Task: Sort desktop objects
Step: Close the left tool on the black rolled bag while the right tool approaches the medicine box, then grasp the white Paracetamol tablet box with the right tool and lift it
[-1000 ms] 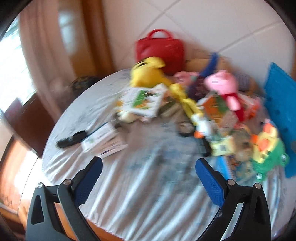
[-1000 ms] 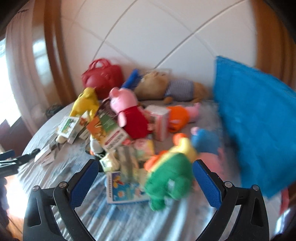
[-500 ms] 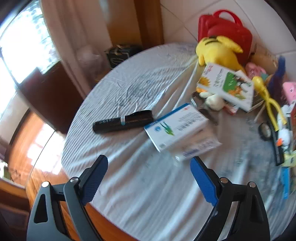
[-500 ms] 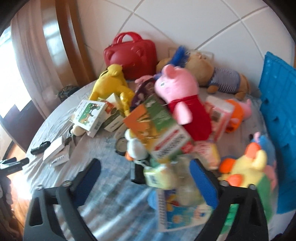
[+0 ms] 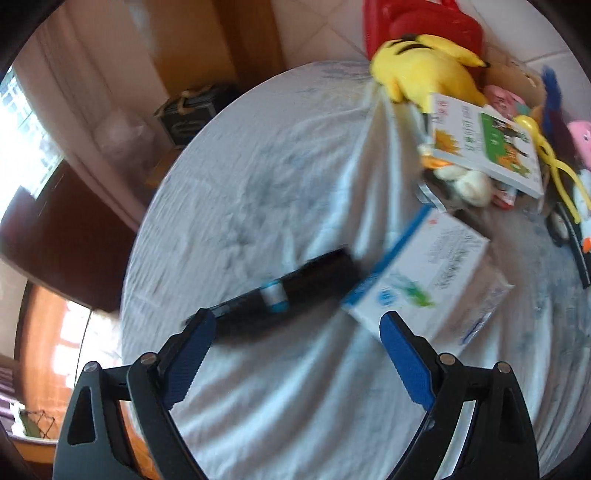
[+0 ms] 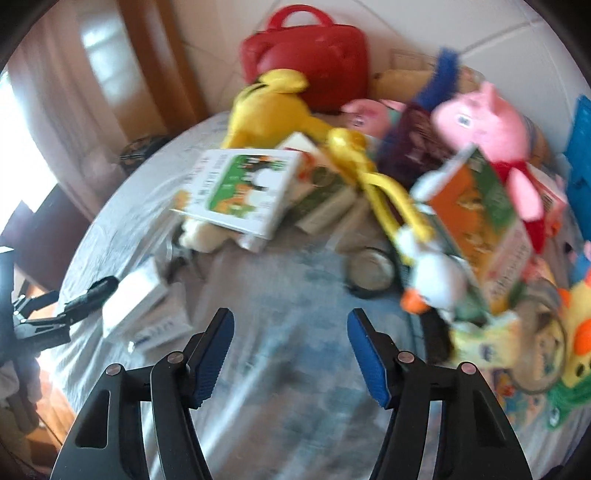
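A round table under a white cloth (image 5: 258,166) carries a heap of toys, boxes and books. My left gripper (image 5: 297,328) is open just above a black stick-shaped thing with a light blue band (image 5: 288,288), with a white and blue box (image 5: 424,280) to its right. Nothing sits between its fingers. My right gripper (image 6: 290,328) hangs over bare cloth (image 6: 288,288) with its jaws closing and nothing between them. The black thing (image 6: 92,293), the white box (image 6: 136,299) and the left gripper (image 6: 33,325) show at the far left of the right wrist view.
A yellow plush (image 5: 421,66), a red bag (image 5: 417,22) and a white and green book (image 5: 487,144) lie at the back. In the right wrist view a pink pig plush (image 6: 487,122), an orange box (image 6: 476,214), a small round tin (image 6: 371,273) and a blue crate (image 6: 581,147) crowd the right.
Both grippers have swung left and down toward the table. The left one now stands close over the black stick and the white box. The right gripper's jaws have narrowed.
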Demonstrator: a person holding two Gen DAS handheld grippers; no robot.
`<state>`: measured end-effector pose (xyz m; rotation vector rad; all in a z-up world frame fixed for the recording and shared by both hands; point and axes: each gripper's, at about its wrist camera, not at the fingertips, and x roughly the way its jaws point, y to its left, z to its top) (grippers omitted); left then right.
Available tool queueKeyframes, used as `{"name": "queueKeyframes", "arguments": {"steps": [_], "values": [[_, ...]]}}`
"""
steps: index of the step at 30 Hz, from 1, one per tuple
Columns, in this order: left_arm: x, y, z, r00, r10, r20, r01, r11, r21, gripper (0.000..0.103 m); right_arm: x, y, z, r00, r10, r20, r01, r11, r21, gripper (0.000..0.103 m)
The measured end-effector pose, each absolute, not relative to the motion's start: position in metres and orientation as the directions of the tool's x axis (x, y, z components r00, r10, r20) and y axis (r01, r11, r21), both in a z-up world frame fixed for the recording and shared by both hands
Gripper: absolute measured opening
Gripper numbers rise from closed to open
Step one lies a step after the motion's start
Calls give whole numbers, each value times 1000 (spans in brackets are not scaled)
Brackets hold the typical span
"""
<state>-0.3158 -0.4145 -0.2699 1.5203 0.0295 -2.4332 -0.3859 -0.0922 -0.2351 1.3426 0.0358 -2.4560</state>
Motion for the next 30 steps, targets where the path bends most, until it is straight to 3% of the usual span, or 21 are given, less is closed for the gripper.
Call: {"name": "queueKeyframes", "arguments": {"steps": [6, 13, 19, 23, 30], "values": [[-327, -452, -278, -406, -157, -900, 143, -984, 108, 92, -377, -140, -227, -493, -286, -822, 310, -940, 141, 64], [-352, -465, -310, -396, 29, -918, -247, -966, 76, 91, -352, -202, -234, -567, -160, -808, 86, -987, 135, 63], [-370, -473, -325, -332, 185, -925, -414, -910, -33, 34, -326, -250, -256, -532, -58, -845, -110, -985, 136, 65], [-387, -492, -322, -328, 220, -919, -398, -914, -76, 30, -321, -281, -264, -523, -37, -852, -160, -977, 140, 78], [-402, -523, -319, -340, 260, -904, -393, -912, -114, 30, -342, -329, -282, -501, 18, -865, -212, -972, 103, 78]]}}
